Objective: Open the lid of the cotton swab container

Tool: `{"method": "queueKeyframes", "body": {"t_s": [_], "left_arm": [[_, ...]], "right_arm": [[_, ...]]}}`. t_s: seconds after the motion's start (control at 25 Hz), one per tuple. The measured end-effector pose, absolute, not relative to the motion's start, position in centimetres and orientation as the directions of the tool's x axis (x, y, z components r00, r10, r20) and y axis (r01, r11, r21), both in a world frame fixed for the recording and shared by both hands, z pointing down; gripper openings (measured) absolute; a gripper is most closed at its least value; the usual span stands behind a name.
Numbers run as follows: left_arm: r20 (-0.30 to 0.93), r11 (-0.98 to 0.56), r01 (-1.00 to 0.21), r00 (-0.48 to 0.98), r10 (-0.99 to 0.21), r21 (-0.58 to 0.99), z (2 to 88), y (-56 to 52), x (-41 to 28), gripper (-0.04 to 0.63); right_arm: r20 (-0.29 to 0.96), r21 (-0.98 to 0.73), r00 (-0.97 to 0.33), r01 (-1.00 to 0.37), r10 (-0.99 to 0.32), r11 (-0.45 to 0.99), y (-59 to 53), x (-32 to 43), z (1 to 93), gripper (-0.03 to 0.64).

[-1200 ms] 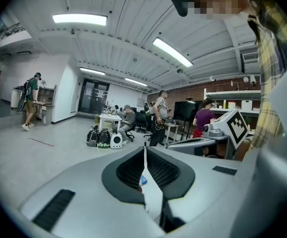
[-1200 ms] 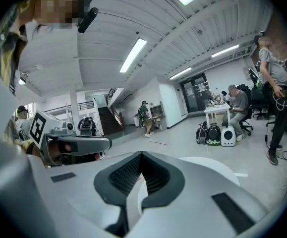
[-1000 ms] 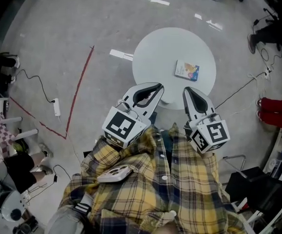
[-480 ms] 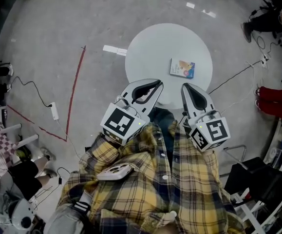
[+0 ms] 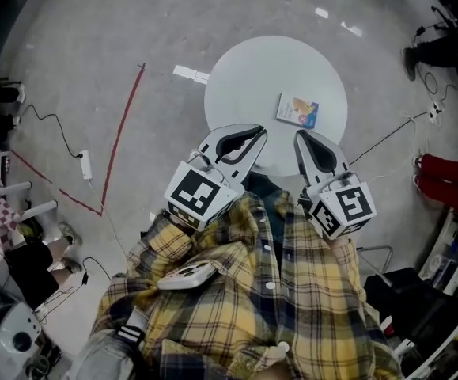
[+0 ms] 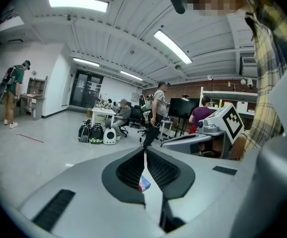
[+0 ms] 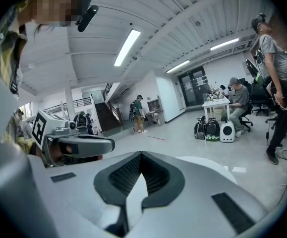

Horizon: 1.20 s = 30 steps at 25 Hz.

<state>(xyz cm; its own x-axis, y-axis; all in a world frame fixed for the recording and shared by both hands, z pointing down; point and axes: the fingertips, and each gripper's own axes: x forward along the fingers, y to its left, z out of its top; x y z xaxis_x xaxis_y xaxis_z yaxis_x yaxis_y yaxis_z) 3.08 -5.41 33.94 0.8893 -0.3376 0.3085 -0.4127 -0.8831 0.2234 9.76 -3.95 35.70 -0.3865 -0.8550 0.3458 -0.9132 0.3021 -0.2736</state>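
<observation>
Hardly anything has moved since a second ago: both grippers stay close in front of the plaid shirt, and the round white worktop has only drifted slightly in the head view. The left gripper has its jaws pressed together with nothing held. The right gripper is closed and empty too. The container, a small flat box with a colourful top, lies on the far right part of the worktop, well apart from both grippers. It also peeps through the slot below the left gripper's closed tips in the left gripper view.

The step in hand looks like the approach, with the lid untouched. To do it well, both grippers should probably spread their jaws before coming down. One could pin the body of the container against the worktop while the other takes the lid by its free edge. Which edge that is, is too small to tell, so a closer look should come first. The container seems light and may slide if only the lid is pulled.
</observation>
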Motion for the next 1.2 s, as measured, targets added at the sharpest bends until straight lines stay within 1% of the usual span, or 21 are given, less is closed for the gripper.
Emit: {"method": "queueKeyframes", "body": {"t_s": [0.24,0.44,0.64,1.2], "left_arm": [[0.333,-0.888,-0.400,0.889,-0.316,0.228,35.7,-4.8,3.8,0.034],[0.360,-0.914,-0.340,0.900,-0.247,0.222,38.1,-3.6,3.8,0.034],[0.409,-0.924,-0.311,0.890,-0.202,0.221,40.7,-3.0,3.5,0.034],[0.434,-0.953,-0.176,0.899,-0.053,0.247,47.2,-1.9,3.4,0.035]], "right_arm": [[0.366,-0.279,-0.417,-0.902,-0.832,0.329,-3.9,10.1,36.7,0.017],[0.382,-0.280,-0.425,-0.899,-0.821,0.335,-3.9,10.3,37.9,0.017],[0.406,-0.291,-0.426,-0.899,-0.808,0.327,-3.8,10.7,39.4,0.017],[0.450,-0.350,-0.435,-0.889,-0.780,0.294,-3.5,10.6,43.2,0.017]]}}
